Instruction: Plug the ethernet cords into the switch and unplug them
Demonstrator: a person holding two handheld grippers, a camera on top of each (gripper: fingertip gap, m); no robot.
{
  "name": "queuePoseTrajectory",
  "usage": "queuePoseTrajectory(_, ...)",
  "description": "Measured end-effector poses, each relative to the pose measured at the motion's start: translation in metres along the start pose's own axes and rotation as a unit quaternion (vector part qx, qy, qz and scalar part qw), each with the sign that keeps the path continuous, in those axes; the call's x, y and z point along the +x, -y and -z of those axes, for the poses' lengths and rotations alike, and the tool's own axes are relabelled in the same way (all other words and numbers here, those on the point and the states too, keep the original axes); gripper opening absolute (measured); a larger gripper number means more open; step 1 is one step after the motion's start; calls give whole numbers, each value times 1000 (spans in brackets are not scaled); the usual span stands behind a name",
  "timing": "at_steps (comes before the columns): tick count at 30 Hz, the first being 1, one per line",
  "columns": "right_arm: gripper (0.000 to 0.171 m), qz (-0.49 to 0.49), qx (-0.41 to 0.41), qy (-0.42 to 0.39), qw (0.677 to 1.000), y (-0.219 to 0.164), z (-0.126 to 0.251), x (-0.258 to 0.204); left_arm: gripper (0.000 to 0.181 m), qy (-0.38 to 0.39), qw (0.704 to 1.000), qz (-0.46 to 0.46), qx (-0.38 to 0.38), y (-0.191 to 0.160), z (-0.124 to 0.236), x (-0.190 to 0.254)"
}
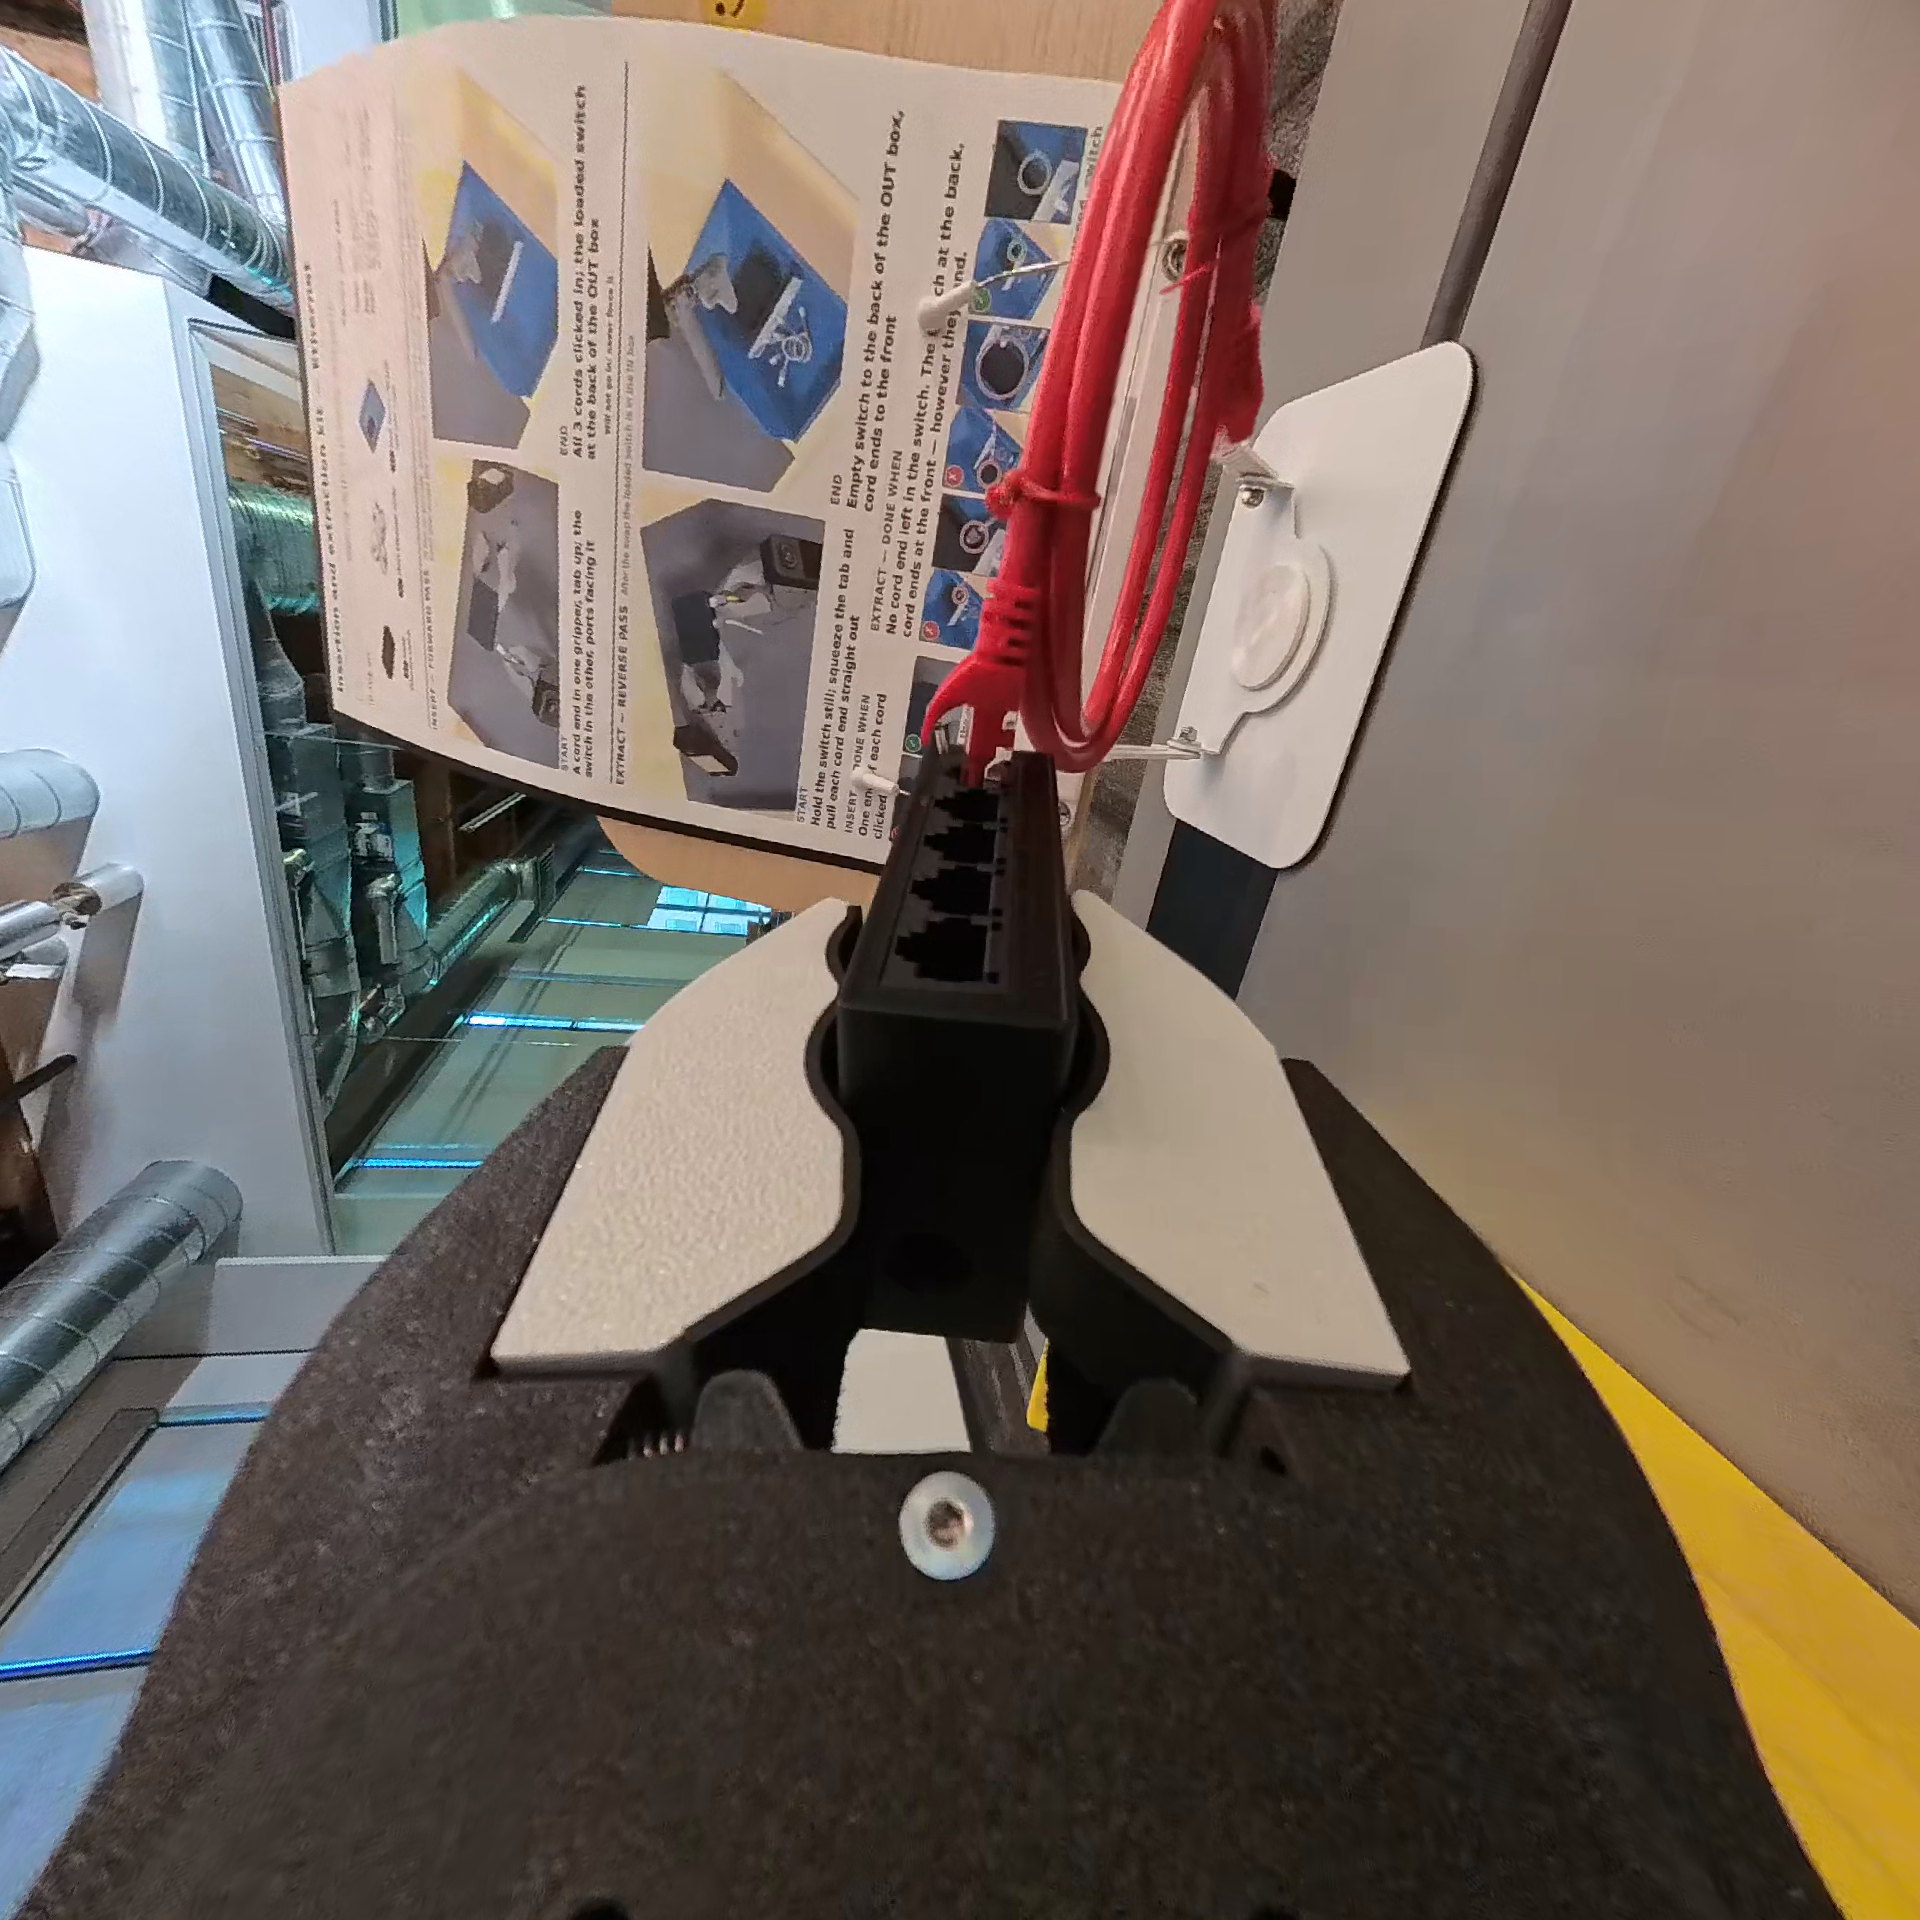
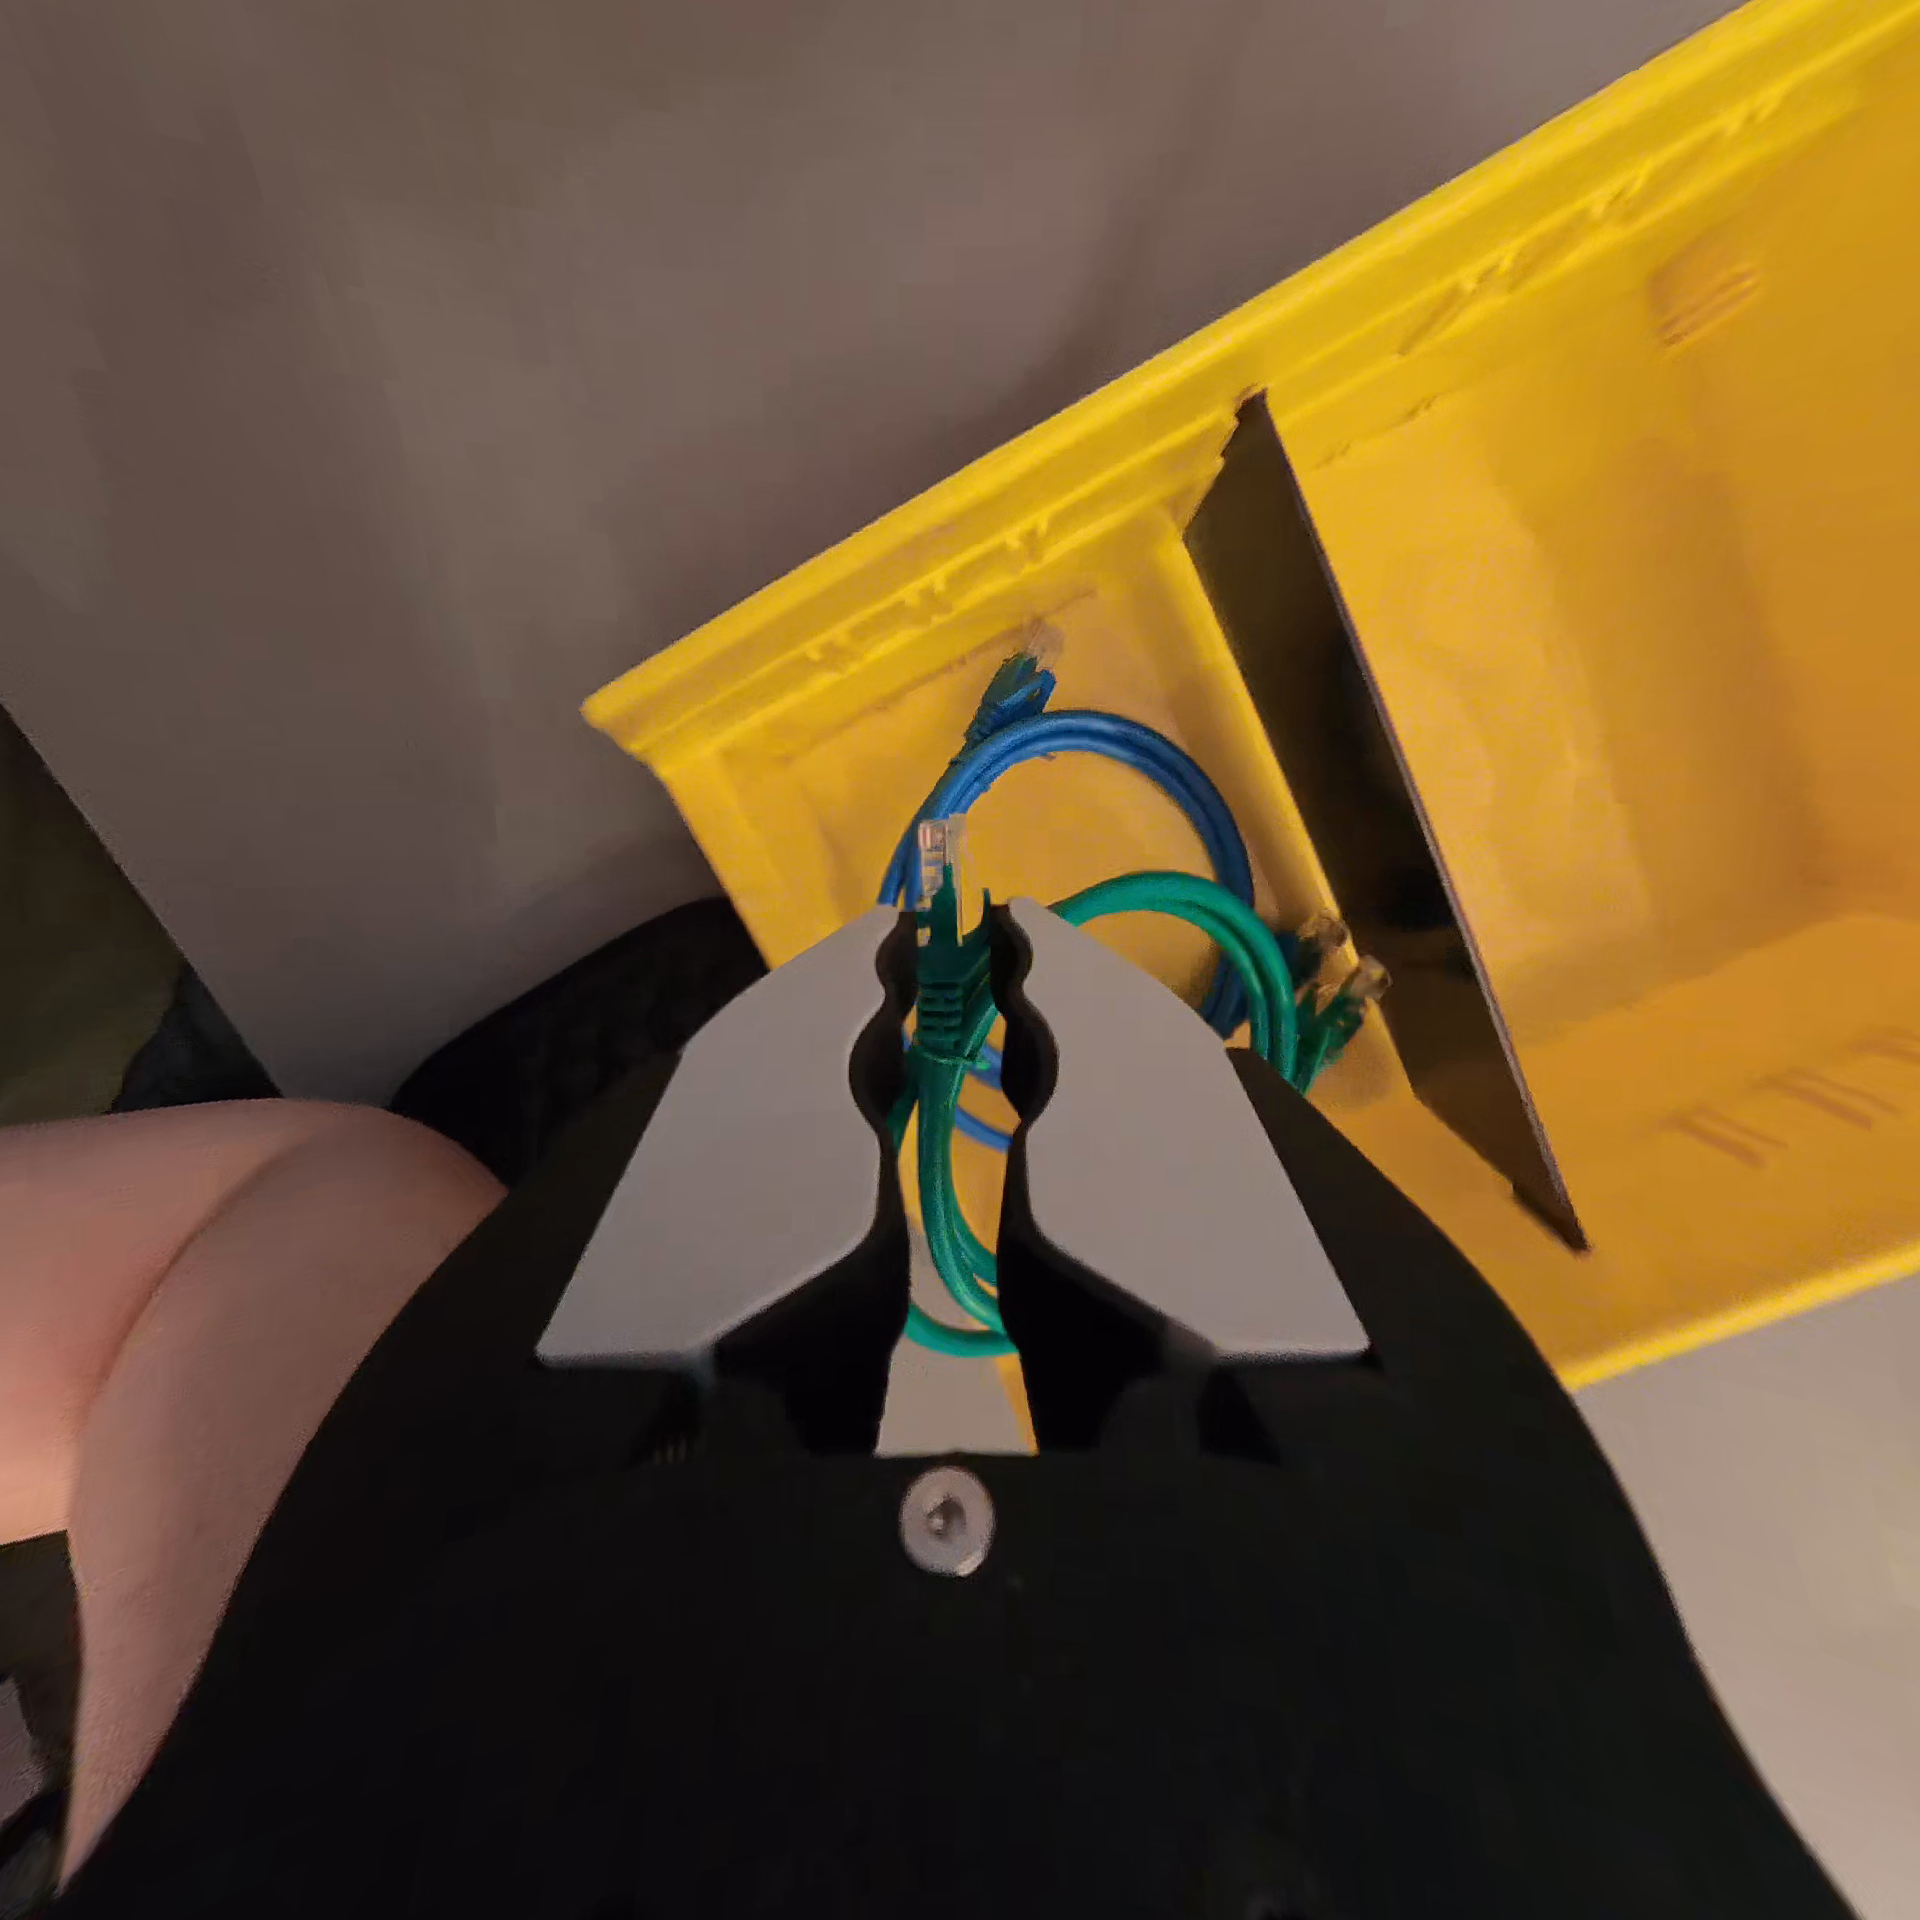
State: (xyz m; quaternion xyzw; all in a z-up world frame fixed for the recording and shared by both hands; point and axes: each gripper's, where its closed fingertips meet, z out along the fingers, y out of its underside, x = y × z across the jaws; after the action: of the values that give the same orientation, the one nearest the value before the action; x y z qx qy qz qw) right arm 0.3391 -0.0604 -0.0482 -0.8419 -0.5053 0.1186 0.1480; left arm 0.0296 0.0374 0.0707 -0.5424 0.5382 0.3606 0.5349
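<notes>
The left gripper (image 1: 961, 935) is clamped narrowly on the black switch (image 1: 961, 997), its port row facing up and forward; a red ethernet cord (image 1: 1127, 436) is plugged into the farthest port, its coil hanging beyond. Behind stands an instruction sheet (image 1: 665, 416). The right gripper (image 2: 951, 920) pinches the green cord (image 2: 940, 997) just behind its clear plug (tip poking past the fingertips), above a yellow bin (image 2: 1558, 727) holding a blue cord (image 2: 1101, 748)

Left view bright, sharp, edges fisheye-bent; right view dim, motion-blurred.
</notes>
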Motion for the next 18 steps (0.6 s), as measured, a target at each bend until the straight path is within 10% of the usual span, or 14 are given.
queuePoseTrajectory(9, 17, -17, -13, 69, 997, 6, -49, 23, 34, -4, 1000, -1, 5, 4, 0, 2)
queuePoseTrajectory(18, 17, 21, 84, 14, 996, 25, -12, 27, 34, -10, 1000, 1, 26, 15, 4, 5)
